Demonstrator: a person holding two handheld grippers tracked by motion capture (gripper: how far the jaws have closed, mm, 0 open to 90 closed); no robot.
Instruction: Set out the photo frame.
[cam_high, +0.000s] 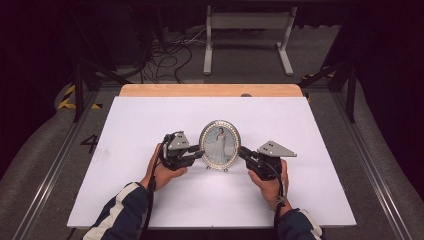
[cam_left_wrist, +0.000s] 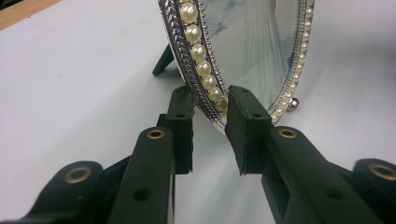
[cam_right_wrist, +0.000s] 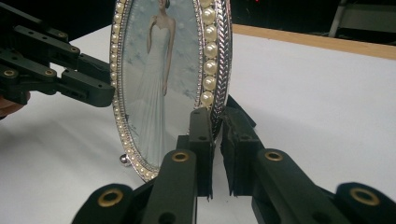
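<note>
Left gripper (cam_left_wrist: 210, 109): jaws astride the left rim of the oval picture frame (cam_high: 220, 145), one pad in front of the pearl border, one behind. Front pad lies against the pearls; a small gap shows at the rear pad, so whether the rim is actually pinched cannot be told.

Right gripper (cam_right_wrist: 217, 119): jaws nearly together, clamped on the frame's right rim, pads on both faces of the braided silver edge.

Picture frame stands upright near the middle of the white table top (cam_high: 150, 195), between the two grippers, facing the person. Silver rim, ring of pearls inside it, photo of a figure in a long white dress. A small ball foot (cam_right_wrist: 124, 159) rests on the board; a dark easel strut (cam_left_wrist: 163, 59) props the back.

Both hands (cam_high: 162, 172) hold the grippers low over the surface, sleeves entering from the near edge. A wooden strip (cam_high: 210, 90) runs along the far edge.
</note>
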